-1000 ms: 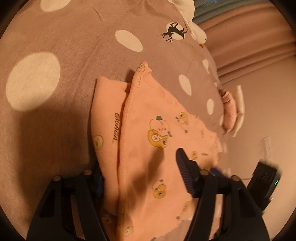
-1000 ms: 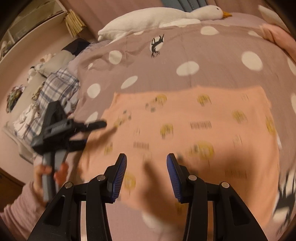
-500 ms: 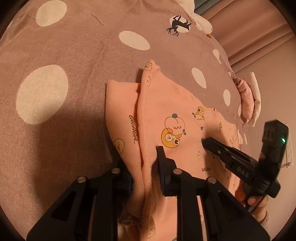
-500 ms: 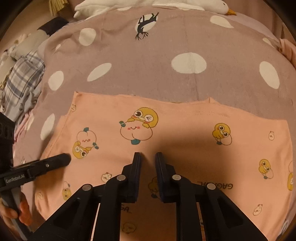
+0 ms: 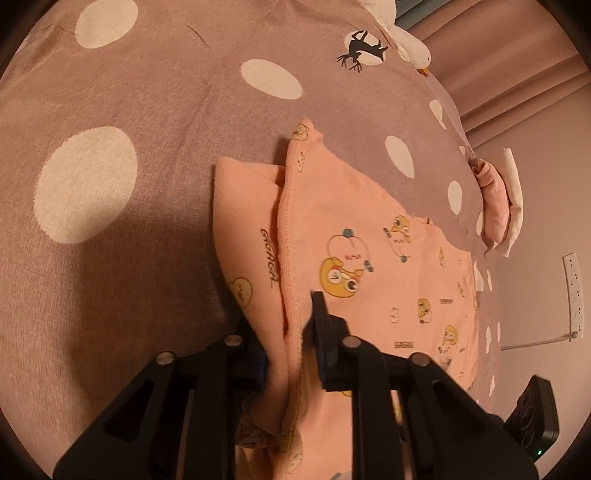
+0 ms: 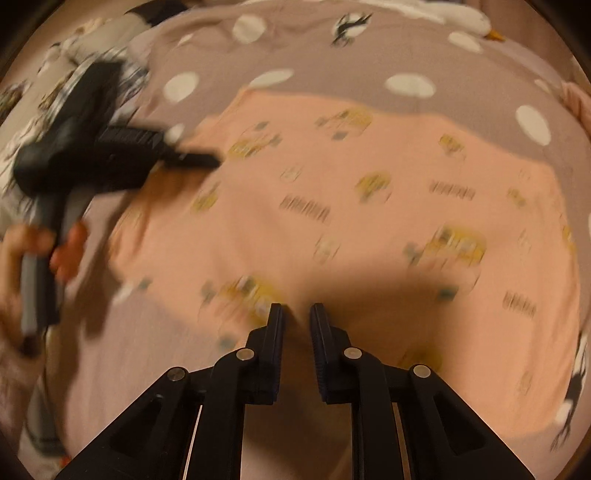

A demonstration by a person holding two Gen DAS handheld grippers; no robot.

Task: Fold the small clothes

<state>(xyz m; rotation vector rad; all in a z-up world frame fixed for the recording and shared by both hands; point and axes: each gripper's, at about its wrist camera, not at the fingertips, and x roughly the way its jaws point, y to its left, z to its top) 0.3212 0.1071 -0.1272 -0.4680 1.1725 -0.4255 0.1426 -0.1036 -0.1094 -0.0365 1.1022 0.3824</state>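
The left hand-held gripper (image 5: pixel 295 332) has just been closing and now stands nearly shut, pinching a raised, stitched edge of the peach garment (image 5: pixel 388 258) between its jaws; the cloth stands up in a ridge there, with a second layer lying flat to the left. The right hand-held gripper (image 6: pixel 295 325) has also been closing and now leaves only a narrow gap; a fold of the same garment rises into that gap at the near edge, and it appears to be gripped, though motion blur in the right wrist view makes the pad contact uncertain. In that view the left hand-held gripper shows at far left, held by a hand (image 6: pixel 33 258), with its tip on the left end of the garment. The garment lies spread across the polka-dot bedspread (image 5: pixel 129 92), long side running left to right, near edge toward the person. A white plush goose (image 6: pixel 443 14) lies along the far edge of the bed, well apart from the work. Step in hand, as judged: both near-edge grips are taken for the first fold. The next move calls for lifting both grip points together, carrying the near edge toward the far edge, keeping the cloth taut between the two grippers, and releasing only once the edges align.
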